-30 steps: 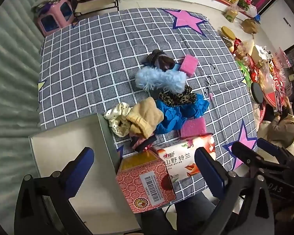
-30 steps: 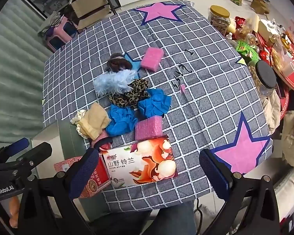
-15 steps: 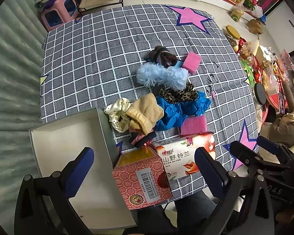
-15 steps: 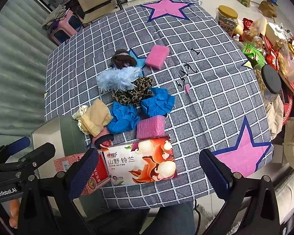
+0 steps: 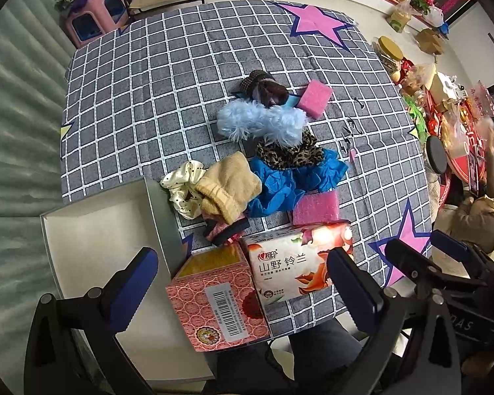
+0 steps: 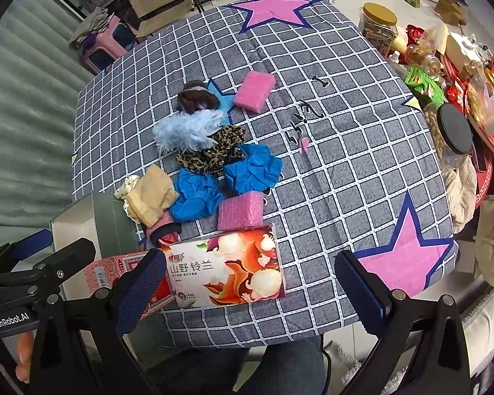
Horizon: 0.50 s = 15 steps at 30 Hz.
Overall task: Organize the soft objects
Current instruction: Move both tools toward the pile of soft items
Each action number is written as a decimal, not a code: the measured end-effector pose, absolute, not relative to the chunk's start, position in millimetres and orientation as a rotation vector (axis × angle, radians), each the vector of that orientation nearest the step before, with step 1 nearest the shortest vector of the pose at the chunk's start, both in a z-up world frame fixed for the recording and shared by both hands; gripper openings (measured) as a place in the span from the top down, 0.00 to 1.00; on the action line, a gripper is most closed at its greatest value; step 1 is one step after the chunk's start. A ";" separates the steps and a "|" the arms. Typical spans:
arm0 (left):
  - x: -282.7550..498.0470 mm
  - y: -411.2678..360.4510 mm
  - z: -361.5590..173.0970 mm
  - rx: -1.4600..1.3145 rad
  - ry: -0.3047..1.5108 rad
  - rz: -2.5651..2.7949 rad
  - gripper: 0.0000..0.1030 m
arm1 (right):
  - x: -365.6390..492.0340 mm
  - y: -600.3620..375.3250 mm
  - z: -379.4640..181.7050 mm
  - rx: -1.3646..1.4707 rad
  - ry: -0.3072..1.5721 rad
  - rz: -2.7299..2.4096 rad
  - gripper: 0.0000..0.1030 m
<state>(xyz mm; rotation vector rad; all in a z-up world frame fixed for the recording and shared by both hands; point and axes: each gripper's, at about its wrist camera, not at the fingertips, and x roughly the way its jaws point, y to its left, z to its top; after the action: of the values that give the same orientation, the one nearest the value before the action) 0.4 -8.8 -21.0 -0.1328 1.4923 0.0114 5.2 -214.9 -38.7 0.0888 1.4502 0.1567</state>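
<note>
A heap of soft things lies mid-table: a fluffy pale-blue piece (image 5: 261,124), a leopard-print scrunchie (image 5: 289,156), crumpled blue cloth (image 5: 293,181), a tan knitted piece (image 5: 229,189), a cream dotted scrunchie (image 5: 181,184), a brown hairy piece (image 5: 266,90) and two pink sponges (image 5: 314,98) (image 5: 316,206). An open white box (image 5: 92,230) stands at the left table edge. My left gripper (image 5: 238,281) hovers open and empty above the near edge. My right gripper (image 6: 252,284) hangs open and empty over the tissue pack (image 6: 227,275).
A pink patterned carton (image 5: 217,296) and a tissue pack (image 5: 296,260) sit at the near edge of the checked tablecloth (image 5: 168,98). Jars and snacks (image 6: 451,128) crowd a side table to the right. A pink stool (image 5: 92,16) and a chair stand beyond the table.
Both grippers have drawn back and risen slightly, so more of the table and the white box shows. Nothing on the table moved; both stay open.
</note>
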 end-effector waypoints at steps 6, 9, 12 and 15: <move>2.0 -16.2 -23.6 -0.131 1.505 0.012 0.00 | 6.0 -222.8 -40.5 0.095 1.459 0.152 0.00; 2.2 -18.9 -25.0 -0.131 1.512 0.010 0.00 | 6.3 -225.7 -41.6 0.097 1.463 0.150 0.00; 2.5 -21.8 -25.3 -0.128 1.515 0.010 0.00 | 6.5 -227.3 -41.9 0.098 1.464 0.150 0.00; 3.3 -23.3 -25.5 -0.123 1.518 0.010 0.00 | 6.9 -228.2 -41.8 0.099 1.463 0.150 0.00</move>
<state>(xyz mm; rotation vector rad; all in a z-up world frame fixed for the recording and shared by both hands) 3.3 -23.3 -25.5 -0.1233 1.5176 0.0102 6.9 -228.2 -41.8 0.0994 1.4631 0.1500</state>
